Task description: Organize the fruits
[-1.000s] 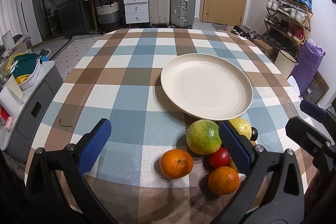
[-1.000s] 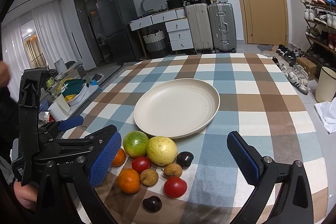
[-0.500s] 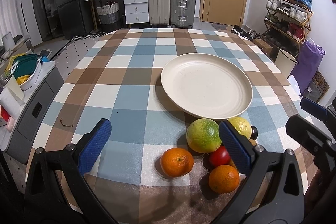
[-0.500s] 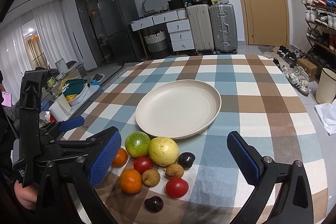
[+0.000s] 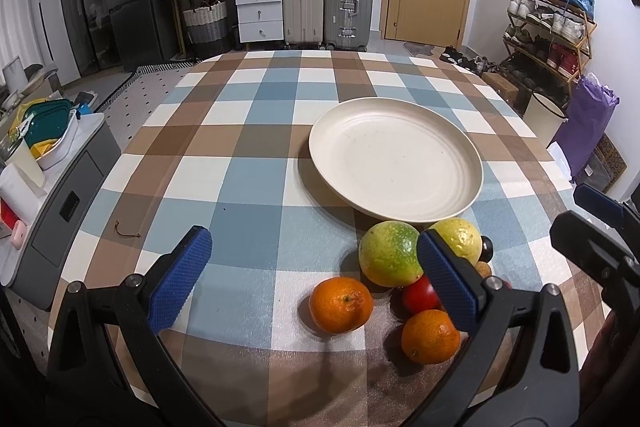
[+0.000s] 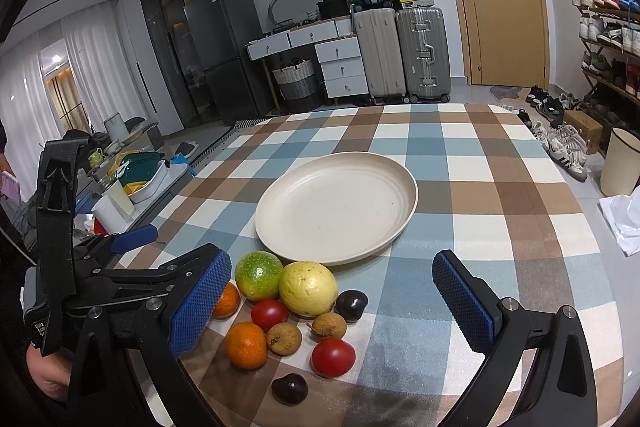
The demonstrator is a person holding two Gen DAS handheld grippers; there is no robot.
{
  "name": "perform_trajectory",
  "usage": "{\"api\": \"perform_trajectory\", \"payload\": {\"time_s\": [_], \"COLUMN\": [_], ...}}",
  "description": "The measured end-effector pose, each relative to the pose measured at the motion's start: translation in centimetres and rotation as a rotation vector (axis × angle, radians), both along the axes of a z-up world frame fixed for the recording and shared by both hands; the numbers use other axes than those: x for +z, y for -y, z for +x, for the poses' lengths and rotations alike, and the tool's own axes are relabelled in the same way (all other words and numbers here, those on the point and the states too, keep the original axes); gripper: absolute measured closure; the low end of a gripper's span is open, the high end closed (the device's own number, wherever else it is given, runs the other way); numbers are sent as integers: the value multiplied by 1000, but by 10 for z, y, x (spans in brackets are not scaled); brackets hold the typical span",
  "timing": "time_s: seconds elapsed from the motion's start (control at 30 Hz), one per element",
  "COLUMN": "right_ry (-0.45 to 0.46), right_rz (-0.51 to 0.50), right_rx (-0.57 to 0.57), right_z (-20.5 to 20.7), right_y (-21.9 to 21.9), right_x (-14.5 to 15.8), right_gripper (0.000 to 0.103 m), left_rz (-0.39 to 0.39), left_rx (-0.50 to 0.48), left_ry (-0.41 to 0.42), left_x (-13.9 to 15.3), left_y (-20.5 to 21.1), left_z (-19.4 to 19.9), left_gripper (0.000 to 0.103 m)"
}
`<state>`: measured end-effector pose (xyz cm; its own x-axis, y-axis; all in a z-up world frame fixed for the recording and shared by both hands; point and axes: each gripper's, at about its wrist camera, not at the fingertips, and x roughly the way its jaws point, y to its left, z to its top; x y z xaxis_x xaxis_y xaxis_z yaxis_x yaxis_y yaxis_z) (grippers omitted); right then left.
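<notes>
An empty cream plate [image 5: 394,157] [image 6: 336,205] sits on the checked tablecloth. Just in front of it lies a cluster of fruit: a green-yellow fruit [image 5: 389,259] [image 6: 258,275], a yellow one [image 6: 307,287], two oranges [image 5: 341,303] [image 5: 430,335], red tomatoes [image 6: 333,357], small brown and dark fruits. My left gripper [image 5: 312,279] hovers open over the near orange, holding nothing. My right gripper [image 6: 332,303] stands open above the cluster, empty. The left gripper's body [image 6: 100,267] shows at the left of the right wrist view.
The table [image 5: 240,131] has bare cloth to the left and beyond the plate. A small hook-like scrap [image 5: 126,233] lies on the cloth at left. A grey cabinet with containers [image 5: 60,163] stands beside the table; suitcases, drawers and a shoe rack line the room.
Both grippers have drifted slightly; the right wrist view has edged a little closer to the fruit. No fruit has moved.
</notes>
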<state>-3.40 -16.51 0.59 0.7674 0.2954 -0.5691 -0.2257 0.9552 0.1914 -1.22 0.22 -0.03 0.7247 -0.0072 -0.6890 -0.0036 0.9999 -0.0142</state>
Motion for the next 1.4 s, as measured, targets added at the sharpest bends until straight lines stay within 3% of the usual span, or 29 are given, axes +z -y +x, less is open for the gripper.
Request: {"api": "perform_trajectory", "payload": {"time_s": [0.87, 1.1, 1.4], "right_ry": [-23, -26, -41], "right_rz": [17, 16, 14], "right_rx": [3, 4, 13], "right_z": [0, -1, -1], "right_y": [6, 6, 3], "right_x": [-12, -13, -16], "right_gripper": [0, 0, 0], "left_rz": [-148, -197, -286], "left_rx": [-78, -107, -149], "left_ry": [-116, -151, -209], "left_x": [-31, -44, -60], "left_y": [-19, -23, -28], "left_z": [-1, 5, 15], "left_gripper": [3, 17, 44]}}
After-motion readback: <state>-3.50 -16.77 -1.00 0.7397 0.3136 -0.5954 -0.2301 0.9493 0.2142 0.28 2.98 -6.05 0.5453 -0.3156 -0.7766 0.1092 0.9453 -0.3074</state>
